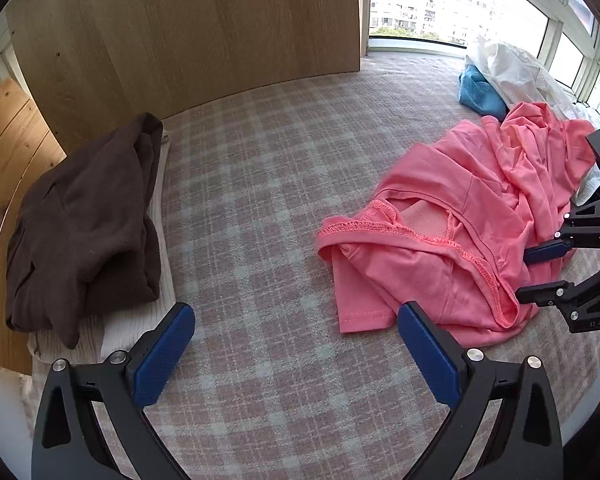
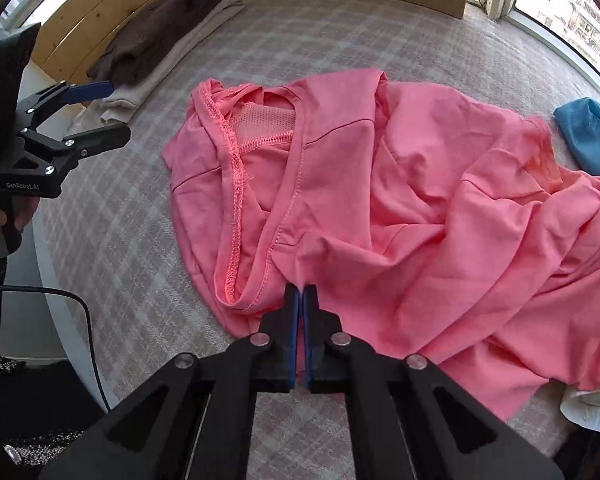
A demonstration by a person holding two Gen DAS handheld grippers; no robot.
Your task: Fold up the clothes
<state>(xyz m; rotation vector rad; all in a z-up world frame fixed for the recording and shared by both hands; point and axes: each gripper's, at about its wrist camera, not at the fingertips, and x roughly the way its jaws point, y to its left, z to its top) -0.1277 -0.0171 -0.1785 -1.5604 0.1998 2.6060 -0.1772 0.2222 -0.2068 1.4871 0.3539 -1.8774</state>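
A pink T-shirt [image 1: 452,216] lies crumpled, inside out, on the checked bed cover [image 1: 268,208], its collar facing left; it also fills the right wrist view [image 2: 400,184]. My right gripper [image 2: 301,294] is shut on a fold of the pink T-shirt near the collar; in the left wrist view it shows at the right edge [image 1: 540,270]. My left gripper [image 1: 296,328] is open and empty, low over the cover just left of the shirt's sleeve. It shows open at the left of the right wrist view [image 2: 108,112].
A folded brown garment [image 1: 88,224] lies on a folded beige one [image 1: 136,320] at the left by a wooden panel [image 1: 180,32]. A blue garment [image 1: 480,92] and white clothes [image 1: 516,72] are piled by the window at the back right.
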